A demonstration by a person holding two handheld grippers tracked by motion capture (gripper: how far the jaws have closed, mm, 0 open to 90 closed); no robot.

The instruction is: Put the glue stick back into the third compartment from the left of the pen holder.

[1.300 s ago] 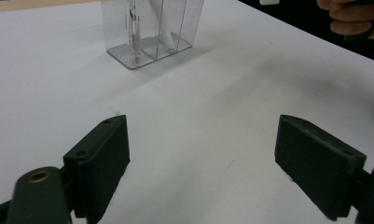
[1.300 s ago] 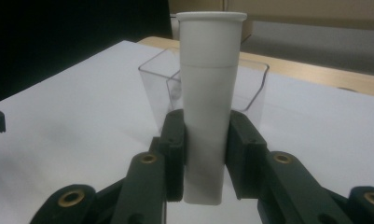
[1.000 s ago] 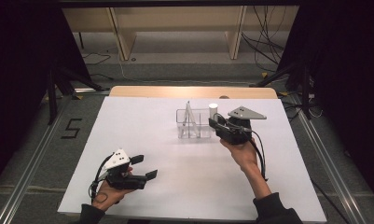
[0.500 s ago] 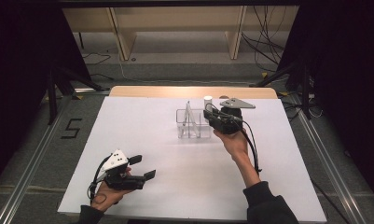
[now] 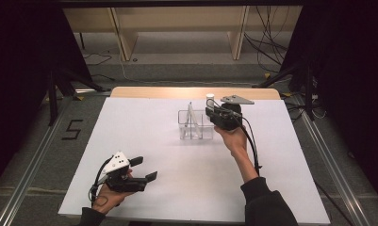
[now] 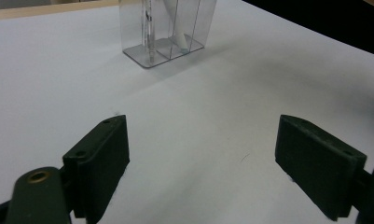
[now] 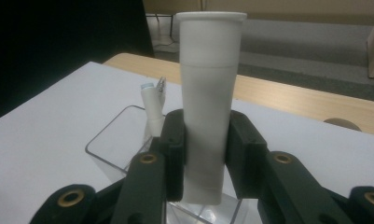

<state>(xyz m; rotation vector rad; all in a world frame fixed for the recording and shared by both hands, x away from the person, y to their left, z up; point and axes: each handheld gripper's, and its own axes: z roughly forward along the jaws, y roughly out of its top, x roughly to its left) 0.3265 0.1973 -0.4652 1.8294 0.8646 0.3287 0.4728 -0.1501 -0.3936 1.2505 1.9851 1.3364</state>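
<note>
The white table [image 5: 144, 136] carries a clear holder [image 5: 192, 126] at its far middle, split into compartments, with 1 pen [image 6: 148, 28] and 1 white marker [image 6: 177, 35] leaning inside. The right gripper [image 7: 204, 140] is clamped on an upright white tube [image 7: 208, 93] just above the holder's right end, probably so it can drop straight into a free slot. The left gripper [image 5: 142, 168] rests at the near left, jaws wide apart and holding nothing, well clear of the work.

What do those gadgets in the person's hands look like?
Each is a black handheld claw with two blocky black jaws, brass-coloured rivets and a trailing black cable. The left claw carries a white plate, the right claw a grey triangular one. The right arm wears a dark sleeve.
</note>
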